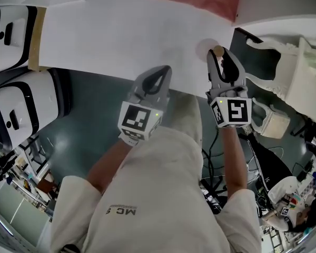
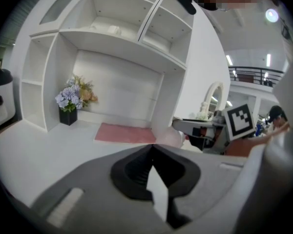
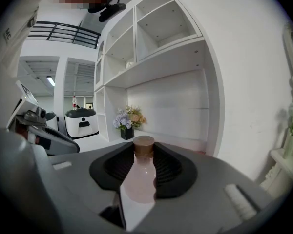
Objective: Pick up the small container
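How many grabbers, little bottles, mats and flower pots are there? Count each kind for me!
Grippers: 2, the left gripper and the right gripper
Bottles: 1, the small container, held by the right gripper
Mats: 1, the pink mat
Flower pots: 1, the flower pot
Total: 5

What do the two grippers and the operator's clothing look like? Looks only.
The left gripper and right gripper are grey moulded shells with black ribbed linings, each carrying a white cube with black square markers. Operator wears a cream short-sleeved T-shirt.
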